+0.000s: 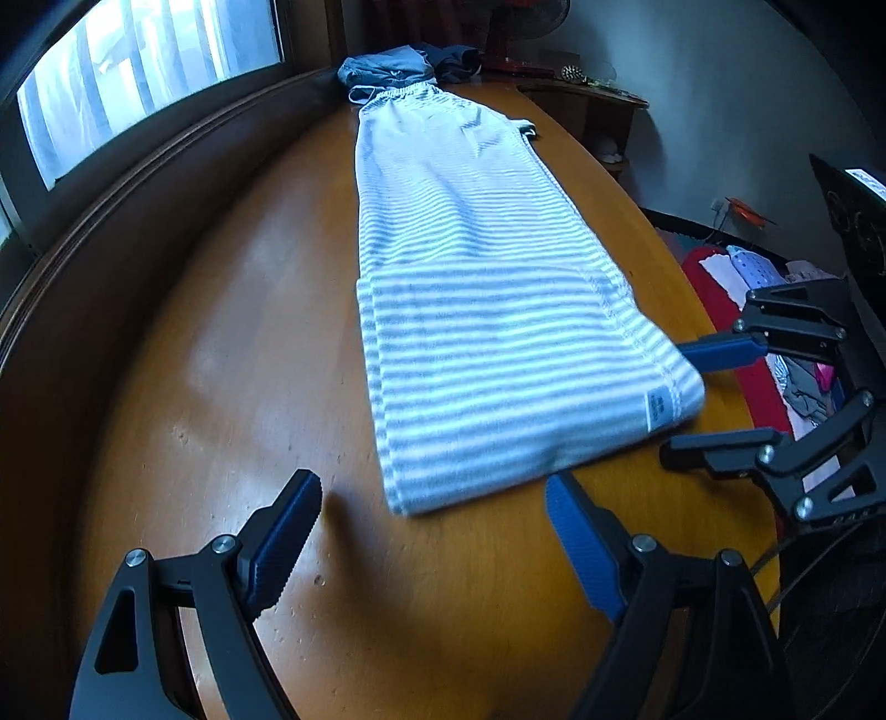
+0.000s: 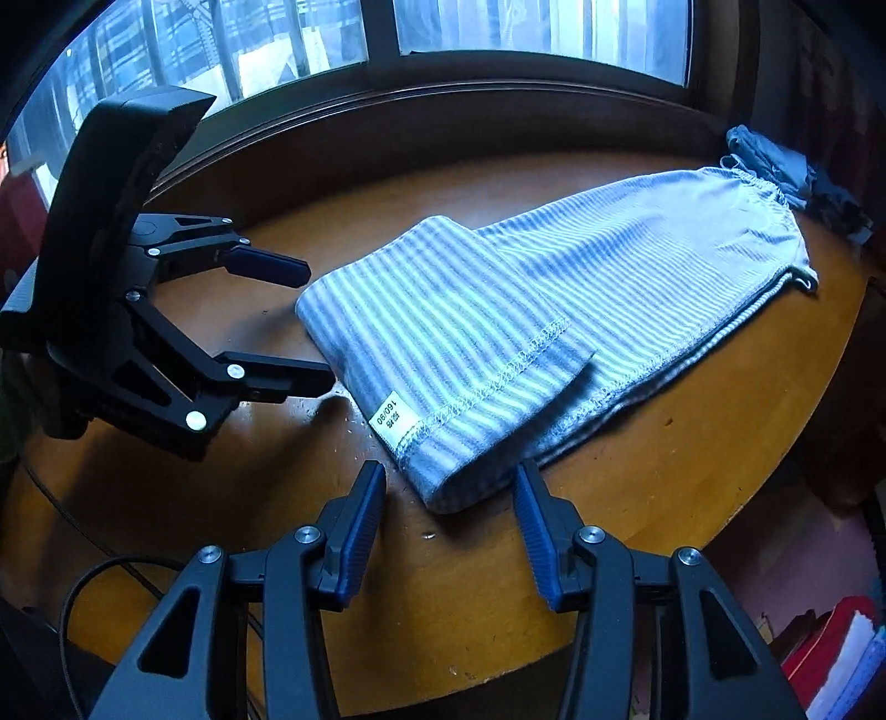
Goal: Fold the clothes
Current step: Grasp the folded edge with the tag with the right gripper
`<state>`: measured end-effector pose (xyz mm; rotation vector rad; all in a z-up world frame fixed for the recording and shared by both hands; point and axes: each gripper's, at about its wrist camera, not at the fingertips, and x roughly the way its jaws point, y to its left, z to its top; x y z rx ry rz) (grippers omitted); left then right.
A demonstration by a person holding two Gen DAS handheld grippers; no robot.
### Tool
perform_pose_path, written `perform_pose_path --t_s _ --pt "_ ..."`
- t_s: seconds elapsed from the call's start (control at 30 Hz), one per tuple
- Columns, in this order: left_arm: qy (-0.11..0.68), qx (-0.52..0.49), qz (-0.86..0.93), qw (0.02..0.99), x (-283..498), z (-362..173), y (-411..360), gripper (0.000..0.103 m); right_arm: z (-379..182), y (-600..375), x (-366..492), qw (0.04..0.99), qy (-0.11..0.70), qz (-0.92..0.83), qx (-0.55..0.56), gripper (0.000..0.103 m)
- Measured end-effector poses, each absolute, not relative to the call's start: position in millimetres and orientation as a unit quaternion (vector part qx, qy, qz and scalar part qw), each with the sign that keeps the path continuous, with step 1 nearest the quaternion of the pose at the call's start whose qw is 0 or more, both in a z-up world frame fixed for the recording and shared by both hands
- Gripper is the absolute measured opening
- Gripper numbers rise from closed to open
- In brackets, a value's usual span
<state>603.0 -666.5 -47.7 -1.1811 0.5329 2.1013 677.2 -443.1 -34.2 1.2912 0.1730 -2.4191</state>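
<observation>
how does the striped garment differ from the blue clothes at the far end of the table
The striped garment is pale with grey stripes and lies flat and long, its near end folded over; the blue clothes are plain, darker and bunched in a heap. The striped garment looks much larger. Both rest on the wooden table.

Daylight coming through window [image 2: 542,33] with dark wooden frame, sitting behind glossy wooden table [image 1: 232,343]; small dark side table [image 1: 587,111] standing against pale wall [image 1: 736,99] at far end; red fan base [image 1: 515,50] showing beyond it
</observation>
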Motion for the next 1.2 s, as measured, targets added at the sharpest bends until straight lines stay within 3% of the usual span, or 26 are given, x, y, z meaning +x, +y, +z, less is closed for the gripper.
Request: perform_pose_path --t_s 0.17,0.23,0.3,0.33,0.4,0.53,0.97,1.2 --pt "0.206 -0.445 0.799 0.347 599 -49 -658 0.083 -33 -444 684 0.191 0.06 -0.866 0.459 0.048" --pt "0.203 -0.443 0.797 0.357 601 -49 -656 0.081 -32 -446 683 0.186 0.068 -0.868 0.456 0.039" --pt "0.2 -0.442 0.795 0.366 605 -48 -655 0.069 -31 -447 679 0.18 0.069 -0.87 0.454 0.024" --pt "0.199 -0.44 0.794 0.369 608 -47 -654 0.065 -30 -446 680 0.181 0.066 -0.869 0.455 0.022" --pt "0.197 -0.44 0.793 0.372 612 -45 -654 0.053 -28 -444 682 0.183 0.06 -0.868 0.458 0.018" --pt "0.167 -0.45 0.793 0.375 621 -38 -662 0.042 -18 -440 694 0.189 0.058 -0.866 0.459 0.016" --pt "0.14 -0.422 0.806 0.391 647 17 -672 0.042 25 -410 714 0.216 0.0 -0.865 0.452 0.015" --pt "0.129 -0.443 0.798 0.388 631 20 -667 0.042 31 -389 702 0.215 -0.058 -0.865 0.449 0.015"
